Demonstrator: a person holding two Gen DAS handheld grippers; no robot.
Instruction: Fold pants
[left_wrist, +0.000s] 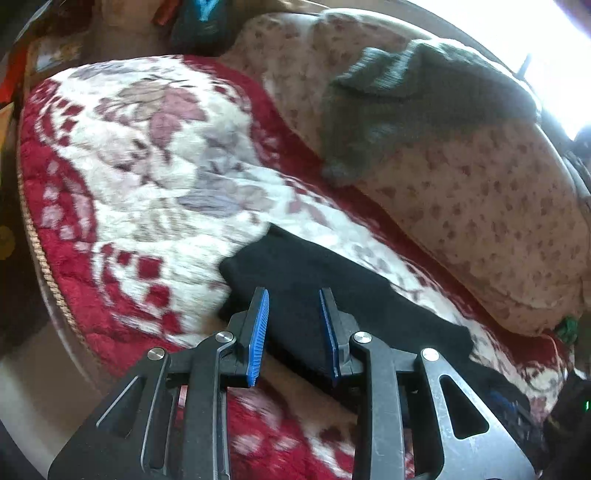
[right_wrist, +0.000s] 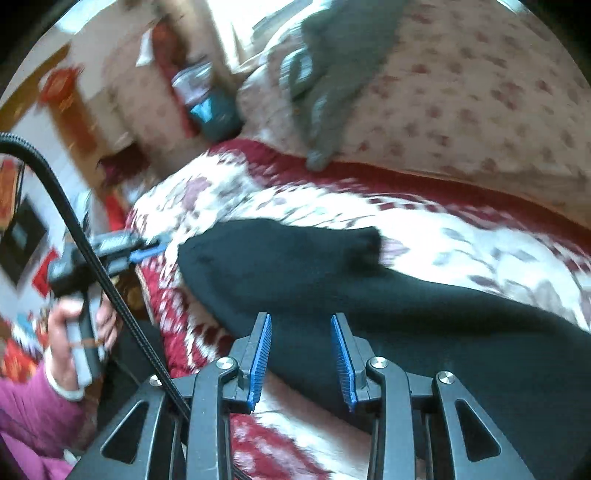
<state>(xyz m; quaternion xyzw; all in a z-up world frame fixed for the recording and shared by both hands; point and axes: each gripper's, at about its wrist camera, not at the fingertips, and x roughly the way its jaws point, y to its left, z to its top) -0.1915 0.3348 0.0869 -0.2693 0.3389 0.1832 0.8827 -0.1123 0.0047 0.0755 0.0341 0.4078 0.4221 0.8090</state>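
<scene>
The black folded fabric pants (left_wrist: 332, 295) are lying on the red-and-white floral blanket (left_wrist: 147, 166) near its front edge. Left gripper (left_wrist: 294, 295) and right gripper (right_wrist: 301, 321) are hovering spread, gripping nothing; bare blanket is stretching beyond.

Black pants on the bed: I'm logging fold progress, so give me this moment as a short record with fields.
garment: black pants, lying loosely bunched on the bedspread
surface: red and white floral bedspread
left tongs: open, blue pads apart above the pants, nothing pinched
right tongs: open, over the pants, nothing pinched
other cloth: grey knitted garment on the spotted quilt, apart from the pants
person: hand with pink sleeve holding the left tool
fold state: not neatly folded; one end sticks up, rumpled
</scene>
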